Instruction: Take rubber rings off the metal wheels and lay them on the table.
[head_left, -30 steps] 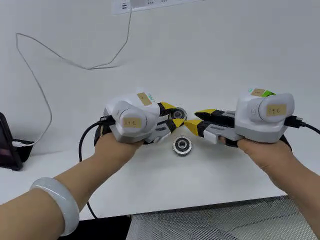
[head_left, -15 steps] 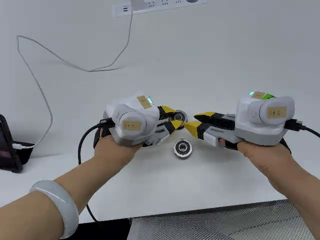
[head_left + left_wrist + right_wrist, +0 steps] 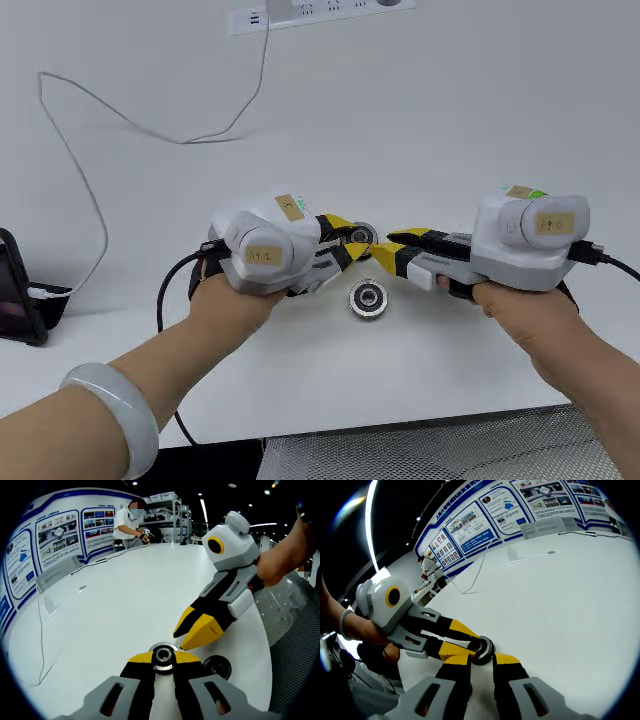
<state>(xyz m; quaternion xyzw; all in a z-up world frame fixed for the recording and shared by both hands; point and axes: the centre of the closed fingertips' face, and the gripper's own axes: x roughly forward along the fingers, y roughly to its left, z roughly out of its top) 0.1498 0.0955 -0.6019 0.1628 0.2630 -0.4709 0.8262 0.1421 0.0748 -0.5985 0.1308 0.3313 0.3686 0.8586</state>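
Note:
My left gripper (image 3: 345, 243) is shut on a small metal wheel (image 3: 360, 235) with a dark rubber ring, holding it above the white table (image 3: 300, 370). The left gripper view has that wheel (image 3: 164, 656) clamped between its yellow jaw tips. My right gripper (image 3: 387, 252) comes in from the right, its jaws a little apart, with the tips right at the held wheel (image 3: 483, 650); I cannot tell if they touch it. In the left gripper view the right gripper (image 3: 191, 630) sits just right of the wheel. A second wheel (image 3: 368, 298) lies flat on the table below both grippers.
A dark device (image 3: 15, 290) stands at the table's left edge, with a grey cable (image 3: 80, 170) running up to a wall socket strip (image 3: 330, 8). The table's front edge (image 3: 400, 415) is close to me. A person (image 3: 127, 525) stands far behind.
The right gripper's jaws have narrowed and edged closer to the held wheel. The left gripper still holds its wheel, and the second wheel has not moved.

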